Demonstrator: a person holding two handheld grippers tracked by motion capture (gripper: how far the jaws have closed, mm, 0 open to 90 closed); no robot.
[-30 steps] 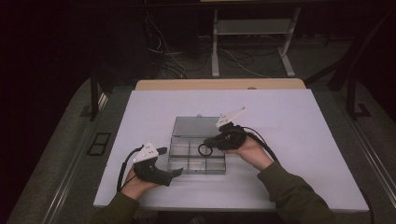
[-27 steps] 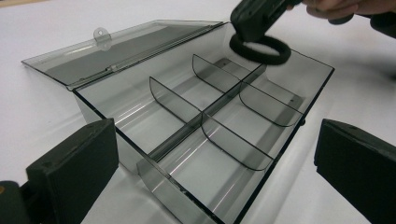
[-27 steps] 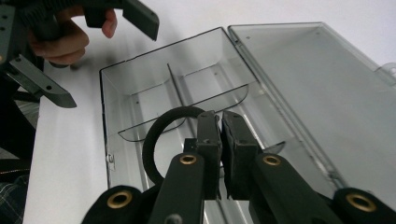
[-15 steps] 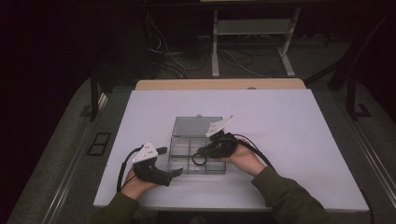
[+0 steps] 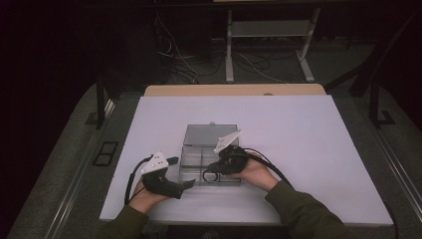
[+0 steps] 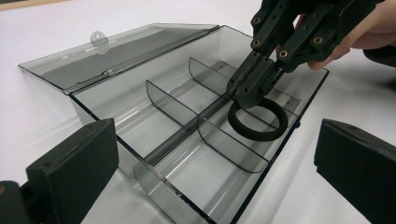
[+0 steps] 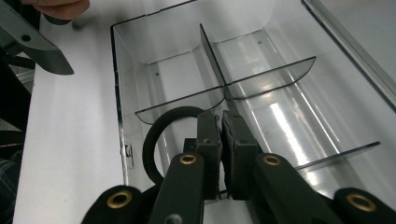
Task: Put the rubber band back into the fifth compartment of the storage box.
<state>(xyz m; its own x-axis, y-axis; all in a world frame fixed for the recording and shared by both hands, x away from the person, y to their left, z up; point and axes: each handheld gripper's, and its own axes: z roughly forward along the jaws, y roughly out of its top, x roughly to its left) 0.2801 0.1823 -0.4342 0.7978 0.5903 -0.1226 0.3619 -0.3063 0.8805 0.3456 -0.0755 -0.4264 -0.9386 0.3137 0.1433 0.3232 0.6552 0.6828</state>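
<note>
Clear smoky plastic compartment box point(image 5: 211, 159) sits on the white counter point(image 5: 318, 149), toward the person's side, lid point(image 5: 210, 134) flipped open flat on the far side. Thin dividers split the box into several compartments.

Right tongs point(image 5: 211, 174) are pinched tight on a black ring point(image 5: 209, 176), likely a rubber band or hair tie. In the left gripper view the right tongs point(image 6: 254, 88) reach down into the box and the black ring point(image 6: 258, 119) hangs from the tips, over a compartment along the box edge nearest the person, resting on or just above a divider; cannot tell if it touches the floor of the box. In the right gripper view the black ring point(image 7: 161, 140) loops out to the left of the closed jaws, close to the box side wall point(image 7: 119, 107).

Left tongs point(image 5: 180, 172) are wide open, holding nothing, just beside the left end of the box, low over the counter. In the left gripper view its two black pads point(image 6: 74, 163) stand far apart, with the box point(image 6: 154, 121) in front of them.

Right hand point(image 5: 254, 172) wraps its gripper, cable point(image 5: 276, 169) trailing back toward the sleeve. Left hand point(image 5: 147, 194) holds its gripper near the counter's front edge.
</note>
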